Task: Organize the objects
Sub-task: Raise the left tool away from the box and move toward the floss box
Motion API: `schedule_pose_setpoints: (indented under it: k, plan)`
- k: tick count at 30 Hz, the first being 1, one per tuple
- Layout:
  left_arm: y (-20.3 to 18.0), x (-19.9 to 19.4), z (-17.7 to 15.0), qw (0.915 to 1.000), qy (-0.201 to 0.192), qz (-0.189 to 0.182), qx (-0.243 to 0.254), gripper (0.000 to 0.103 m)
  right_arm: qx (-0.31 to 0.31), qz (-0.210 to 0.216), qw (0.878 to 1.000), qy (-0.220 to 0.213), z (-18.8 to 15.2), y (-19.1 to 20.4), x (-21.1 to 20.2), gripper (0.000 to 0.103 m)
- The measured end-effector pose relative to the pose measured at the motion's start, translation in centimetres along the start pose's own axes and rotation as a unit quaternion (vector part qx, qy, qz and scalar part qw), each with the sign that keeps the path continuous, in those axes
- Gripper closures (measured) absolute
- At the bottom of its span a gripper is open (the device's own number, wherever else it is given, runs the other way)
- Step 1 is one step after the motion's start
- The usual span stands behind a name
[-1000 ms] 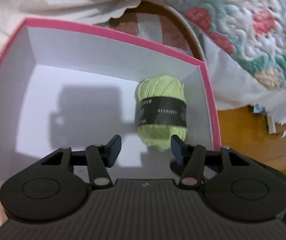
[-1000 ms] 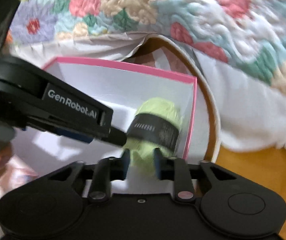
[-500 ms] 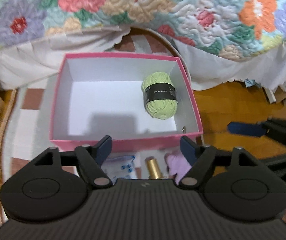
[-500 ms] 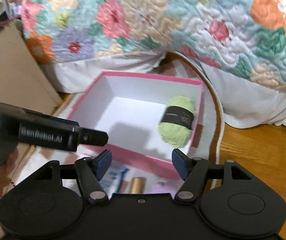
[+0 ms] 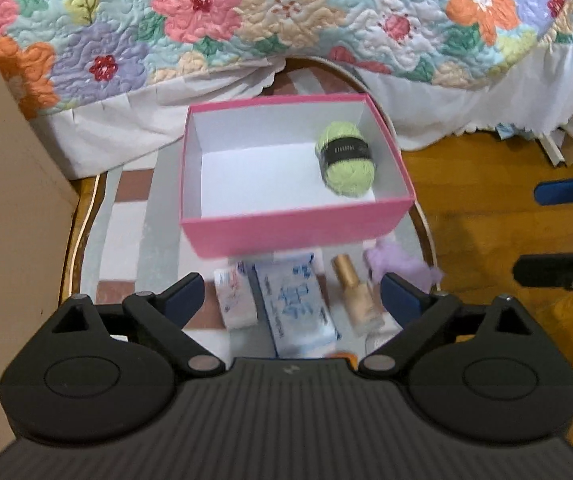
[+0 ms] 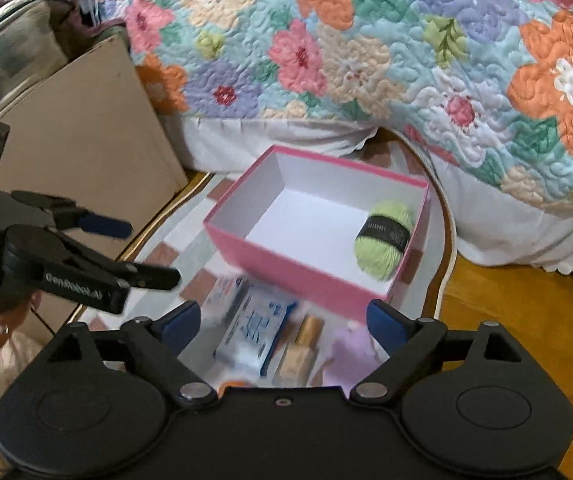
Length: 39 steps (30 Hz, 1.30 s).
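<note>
Yarn ball [image 5: 346, 162], lime green with a black band, lies in the far right corner of the pink box [image 5: 298, 230] on a striped mat beside the quilted bed [image 5: 286, 20]. My left gripper [image 5: 291, 294] and right gripper [image 6: 282, 318] both hover with jaws apart and empty above a blue packet [image 5: 294, 304], gold bottle [image 5: 356, 294] and lilac tuft [image 5: 390, 260].
</note>
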State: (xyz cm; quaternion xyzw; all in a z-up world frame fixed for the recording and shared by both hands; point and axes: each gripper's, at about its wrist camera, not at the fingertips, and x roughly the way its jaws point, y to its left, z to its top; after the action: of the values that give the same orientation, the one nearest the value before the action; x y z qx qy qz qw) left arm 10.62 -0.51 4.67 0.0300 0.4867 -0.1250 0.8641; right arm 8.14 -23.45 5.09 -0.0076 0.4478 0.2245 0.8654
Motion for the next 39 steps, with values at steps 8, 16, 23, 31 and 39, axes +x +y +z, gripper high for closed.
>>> schedule_pose_setpoints:
  k: [8, 16, 23, 31, 39]
  plan:
    - [-0.2, -0.3, -4.6, 0.9996, 0.017, -0.023, -0.004, 0.001, 0.009, 0.017, 0.999, 0.035, -4.4, 0.4, 0.4, 0.007]
    - [-1.8, 2.7, -8.0, 0.9994, 0.026, -0.024, 0.003, 0.001, 0.039, 0.04, 0.997, 0.054, -9.3, -0.4, 3.5, 0.007]
    - [-2.8, 6.6, -10.0, 0.997, 0.045, -0.054, -0.032, 0.003, 0.116, 0.071, 0.989, 0.062, -13.9, -2.8, 8.1, 0.008]
    - [-4.9, 9.8, -11.4, 0.9952, 0.048, -0.084, -0.016, 0.009, 0.024, -0.041, 0.996, 0.078, -16.9, -0.8, 12.5, 0.008]
    - [-6.5, 12.0, -12.0, 0.992, 0.038, -0.119, -0.017, 0.034, 0.042, -0.018, 0.996, 0.071, -18.9, -0.8, 14.8, 0.008]
